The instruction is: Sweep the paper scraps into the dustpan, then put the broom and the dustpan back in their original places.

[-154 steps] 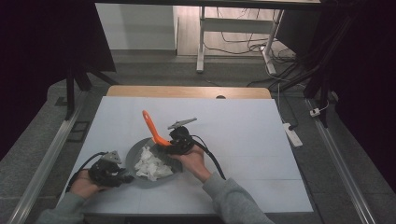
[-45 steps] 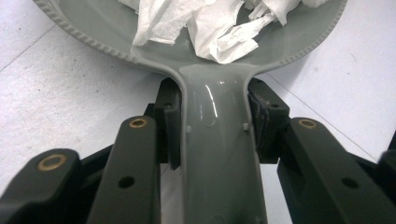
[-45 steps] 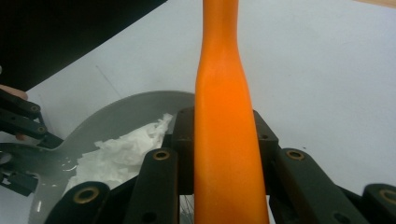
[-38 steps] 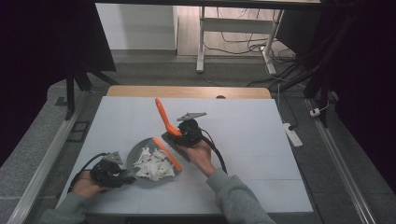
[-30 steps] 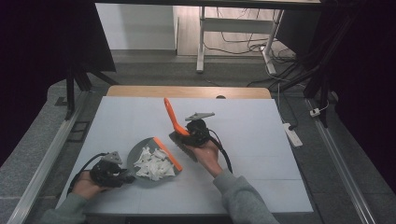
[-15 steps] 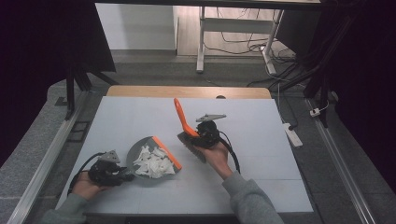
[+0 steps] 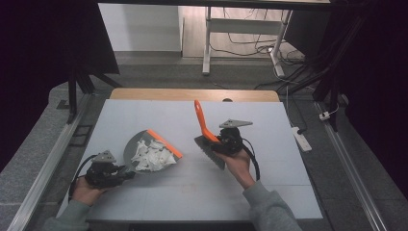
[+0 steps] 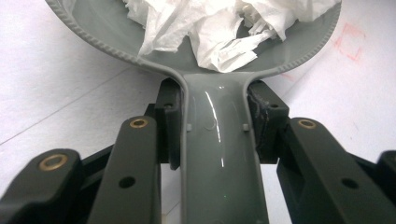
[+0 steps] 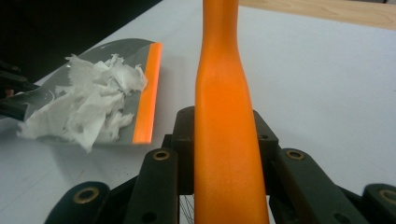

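Lower left of the high view, the left tool (image 7: pixel 126 169) clamps the glossy grey dustpan (image 7: pixel 144 156) holding crumpled white paper (image 7: pixel 153 156). At centre, the right tool (image 7: pixel 217 142) grips the smooth orange-handled brush (image 7: pixel 204 126) above the pale tabletop (image 7: pixel 269 183).

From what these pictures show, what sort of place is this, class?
Probably a lab or workshop set up for recording. A white-topped table stands among dark curtains and loose floor cables, and a person works a dustpan and brush with handheld grippers.
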Tool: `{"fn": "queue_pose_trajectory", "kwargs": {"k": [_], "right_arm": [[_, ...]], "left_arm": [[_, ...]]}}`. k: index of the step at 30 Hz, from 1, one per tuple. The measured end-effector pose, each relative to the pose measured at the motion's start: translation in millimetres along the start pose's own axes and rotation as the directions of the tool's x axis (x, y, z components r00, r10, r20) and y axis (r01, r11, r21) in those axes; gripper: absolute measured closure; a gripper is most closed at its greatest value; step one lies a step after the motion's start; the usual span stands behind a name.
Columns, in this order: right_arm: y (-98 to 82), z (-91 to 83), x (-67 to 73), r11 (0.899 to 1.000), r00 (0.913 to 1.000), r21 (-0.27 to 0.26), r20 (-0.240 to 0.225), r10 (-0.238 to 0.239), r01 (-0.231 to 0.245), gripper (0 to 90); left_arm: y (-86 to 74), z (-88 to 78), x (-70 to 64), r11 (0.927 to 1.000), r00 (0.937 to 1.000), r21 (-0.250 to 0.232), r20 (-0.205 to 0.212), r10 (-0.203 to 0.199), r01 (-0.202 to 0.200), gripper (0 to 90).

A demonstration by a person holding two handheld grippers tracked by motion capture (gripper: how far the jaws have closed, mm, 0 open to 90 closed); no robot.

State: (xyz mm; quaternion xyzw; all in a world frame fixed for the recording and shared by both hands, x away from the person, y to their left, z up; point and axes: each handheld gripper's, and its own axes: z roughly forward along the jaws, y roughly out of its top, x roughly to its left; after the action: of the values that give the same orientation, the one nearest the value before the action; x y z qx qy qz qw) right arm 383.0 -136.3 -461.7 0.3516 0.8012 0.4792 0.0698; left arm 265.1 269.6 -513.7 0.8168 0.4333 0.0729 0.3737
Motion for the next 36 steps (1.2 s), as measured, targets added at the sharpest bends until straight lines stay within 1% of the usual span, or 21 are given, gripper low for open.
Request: {"fn": "queue_pose_trajectory", "kwargs": {"k": [2, 5, 12, 13, 17, 19, 25, 27, 31, 33, 34, 36], "right_arm": [[-2.4, -7.6, -1.7, 1.0, 1.0, -0.01, -0.006, 0.0, 0.0, 70.3], [-6.6, -19.0, -3.1, 1.0, 0.9999, -0.023, -0.011, -0.013, 0.013, 70.3], [-16.8, -42.1, -8.2, 0.998, 0.9992, -0.043, -0.018, -0.035, 0.034, 70.3], [-18.3, -44.6, -9.0, 0.998, 0.9992, -0.047, -0.026, -0.031, 0.03, 70.3], [-25.2, -54.3, -11.7, 0.998, 0.9988, -0.044, -0.032, -0.036, 0.035, 70.3], [-28.8, -59.0, -12.8, 0.999, 0.9989, -0.038, -0.027, -0.038, 0.037, 70.3], [-37.9, -71.0, -15.9, 0.999, 0.999, -0.03, -0.036, -0.027, 0.026, 70.4], [-40.9, -74.1, -17.1, 1.0, 0.9991, -0.024, -0.038, -0.019, 0.018, 70.4], [-45.9, -77.6, -19.7, 1.0, 0.9992, -0.001, -0.04, -0.009, 0.009, 70.3], [-48.0, -78.4, -21.6, 1.0, 0.9988, 0.014, -0.048, 0.001, 0.0, 70.3], [-49.1, -78.4, -22.7, 1.0, 0.9984, 0.023, -0.057, 0.005, -0.004, 70.3], [-51.5, -78.3, -24.1, 0.999, 0.9979, 0.037, -0.064, 0.006, -0.003, 70.3]], "left_arm": [[0.8, -1.3, -0.9, 0.9999, 0.9998, -0.01, -0.011, -0.014, 0.014, 61.6], [2.6, -2.7, -2.7, 0.9988, 0.999, -0.032, -0.025, -0.037, 0.036, 61.6], [4.9, -4.7, -5.8, 0.9963, 0.9969, -0.061, -0.047, -0.064, 0.061, 61.6], [5.2, -4.8, -6.2, 0.9959, 0.9964, -0.063, -0.051, -0.067, 0.064, 61.6], [6.2, -5.1, -7.9, 0.9943, 0.9946, -0.076, -0.065, -0.08, 0.075, 61.6], [6.5, -5.0, -8.4, 0.9936, 0.9937, -0.079, -0.071, -0.086, 0.081, 61.6], [7.1, -5.3, -9.2, 0.9908, 0.9905, -0.091, -0.084, -0.108, 0.1, 61.6], [7.0, -5.2, -10.0, 0.9893, 0.988, -0.094, -0.097, -0.12, 0.111, 61.5], [6.3, -4.3, -13.6, 0.9854, 0.9807, -0.103, -0.127, -0.149, 0.136, 61.6], [6.6, -3.0, -15.6, 0.9829, 0.9752, -0.105, -0.147, -0.166, 0.151, 61.5], [6.9, -2.3, -16.6, 0.983, 0.9721, -0.103, -0.164, -0.167, 0.152, 61.5], [7.3, -0.4, -19.0, 0.983, 0.9634, -0.101, -0.206, -0.172, 0.154, 61.5]]}}
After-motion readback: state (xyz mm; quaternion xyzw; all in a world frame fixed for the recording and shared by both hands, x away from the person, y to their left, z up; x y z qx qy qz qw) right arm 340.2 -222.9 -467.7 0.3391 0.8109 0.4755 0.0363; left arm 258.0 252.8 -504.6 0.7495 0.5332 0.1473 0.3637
